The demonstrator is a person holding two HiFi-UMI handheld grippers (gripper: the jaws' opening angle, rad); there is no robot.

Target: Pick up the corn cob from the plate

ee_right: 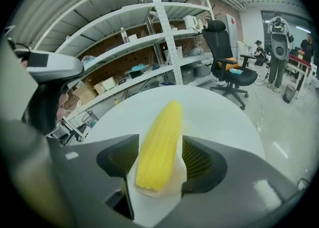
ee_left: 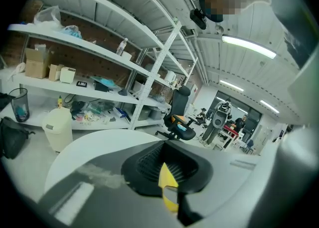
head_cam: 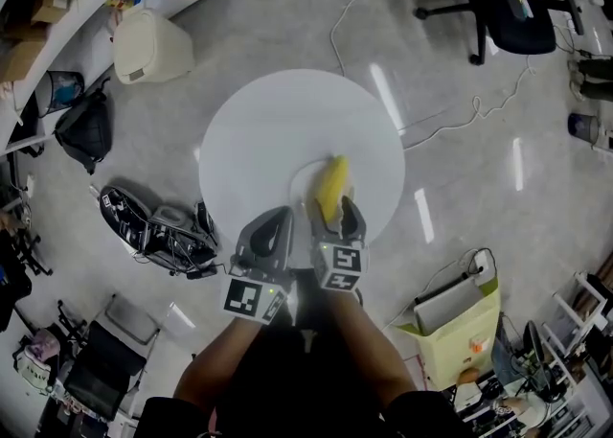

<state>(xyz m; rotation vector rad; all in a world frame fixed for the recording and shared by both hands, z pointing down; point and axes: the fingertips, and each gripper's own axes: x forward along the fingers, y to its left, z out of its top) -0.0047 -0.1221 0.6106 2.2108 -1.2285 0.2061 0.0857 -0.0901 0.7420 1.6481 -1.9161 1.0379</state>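
Right gripper [head_cam: 334,208] straddles the corn cob [head_cam: 332,187]; left gripper [head_cam: 276,220] waits beside it.

The cob lies on a white plate [head_cam: 297,173] on the round white table [head_cam: 287,120], near its edge; the right gripper's jaws stand apart with the cob's blunt end between them, pads not pressing on it; the left gripper's jaws are together over the table, just left of the plate, holding nothing.

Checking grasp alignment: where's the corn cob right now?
Head view: the corn cob lies on the plate on the round white table's near side, between the right gripper's open jaws, with the left gripper just to its left.
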